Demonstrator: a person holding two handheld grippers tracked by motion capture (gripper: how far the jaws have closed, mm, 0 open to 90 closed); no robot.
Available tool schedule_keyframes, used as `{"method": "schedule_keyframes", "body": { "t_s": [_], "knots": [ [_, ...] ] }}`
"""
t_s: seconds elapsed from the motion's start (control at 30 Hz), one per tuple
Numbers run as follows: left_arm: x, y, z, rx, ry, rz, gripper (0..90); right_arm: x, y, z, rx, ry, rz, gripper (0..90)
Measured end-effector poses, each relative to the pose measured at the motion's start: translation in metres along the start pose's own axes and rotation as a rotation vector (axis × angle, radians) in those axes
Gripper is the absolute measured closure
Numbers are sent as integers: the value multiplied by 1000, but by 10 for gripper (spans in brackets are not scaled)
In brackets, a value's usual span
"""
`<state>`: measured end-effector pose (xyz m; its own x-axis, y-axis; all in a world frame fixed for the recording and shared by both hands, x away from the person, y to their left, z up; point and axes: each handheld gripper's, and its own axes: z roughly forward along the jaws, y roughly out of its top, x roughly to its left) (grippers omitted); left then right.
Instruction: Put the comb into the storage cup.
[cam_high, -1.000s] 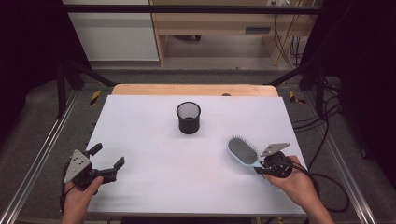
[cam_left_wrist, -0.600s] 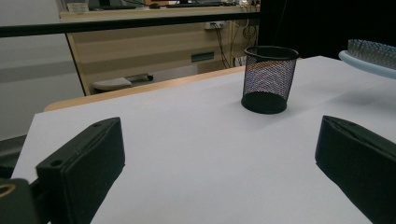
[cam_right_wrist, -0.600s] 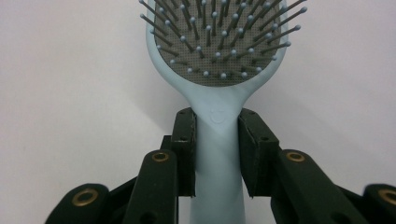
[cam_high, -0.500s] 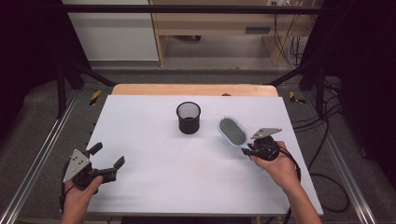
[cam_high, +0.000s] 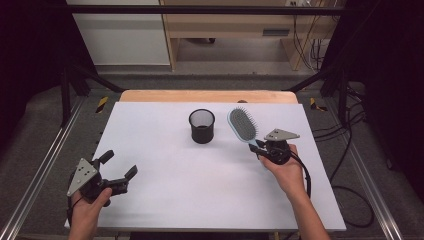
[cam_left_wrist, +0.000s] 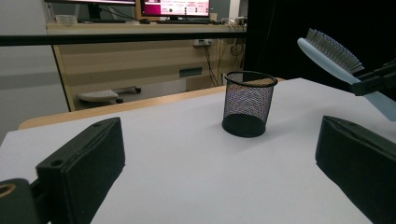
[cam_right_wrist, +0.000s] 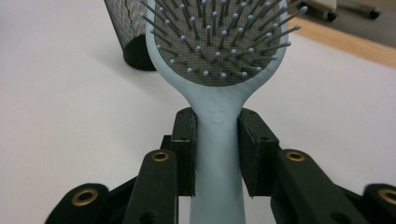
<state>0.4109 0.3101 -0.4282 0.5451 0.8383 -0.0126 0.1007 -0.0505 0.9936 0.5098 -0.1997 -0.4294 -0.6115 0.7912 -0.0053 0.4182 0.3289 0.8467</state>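
Two hand-held tongs working over a white bench, seen from above. Right tongs, at about 3 o'clock from the bench's centre, clenching the handle of a pale blue hairbrush and holding it clear of the surface, head pointing toward 11 o'clock. From the right gripper view, both black jaws pressing flat against either side of the hairbrush handle just below the head, bristles facing the camera, the right tongs closing on the narrow neck. Grey three-cornered plate riding on top, cable looping back past the person's right hand.

Black mesh cup standing upright near the bench's middle, toward 12 o'clock, just beside the brush head at its 9 o'clock side, the two apart. From the left gripper view, mesh cup sitting ahead at 1 o'clock, hairbrush hanging in the air at its 2 o'clock, bristles facing up.

Left tongs resting low at about 8 o'clock on the bench, released, jaws spread wide and gripping nothing, left hand wrapping the body from below. In the left gripper view, left tongs showing one jaw at each lower corner with bare white bench lying between them.

Wooden strip edging the far side of the bench at 12 o'clock.
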Motion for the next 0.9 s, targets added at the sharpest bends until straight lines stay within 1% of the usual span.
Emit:
{"method": "schedule_keyframes", "body": {
  "t_s": [0.07,0.13,0.23,0.3,0.4,0.6,0.67,0.73,0.8,0.83,0.9],
  "knots": [
    [0,3,2,3,0,-1,15,2,1,1,-37,-3,2,698],
    [0,7,4,4,3,-2,15,4,2,1,-71,-3,17,698],
    [-1,15,7,9,6,8,16,7,0,1,-106,0,23,699],
    [-2,19,10,9,5,10,16,9,0,2,-113,-4,12,699],
    [-3,25,17,13,8,0,16,12,1,3,-130,4,13,698],
    [-8,35,34,17,2,-14,16,15,2,1,-173,11,44,698],
    [-10,37,40,9,2,-24,16,17,2,0,-185,10,43,698],
    [-12,38,47,-8,-2,-44,16,19,1,0,-200,16,50,699],
    [-16,40,54,-14,-3,-41,16,22,0,1,-206,19,56,698],
    [-18,40,58,-16,-18,-45,16,24,0,1,-211,20,55,698],
    [-23,43,65,-20,-31,-49,16,26,0,2,-222,25,55,698]
  ]
}}
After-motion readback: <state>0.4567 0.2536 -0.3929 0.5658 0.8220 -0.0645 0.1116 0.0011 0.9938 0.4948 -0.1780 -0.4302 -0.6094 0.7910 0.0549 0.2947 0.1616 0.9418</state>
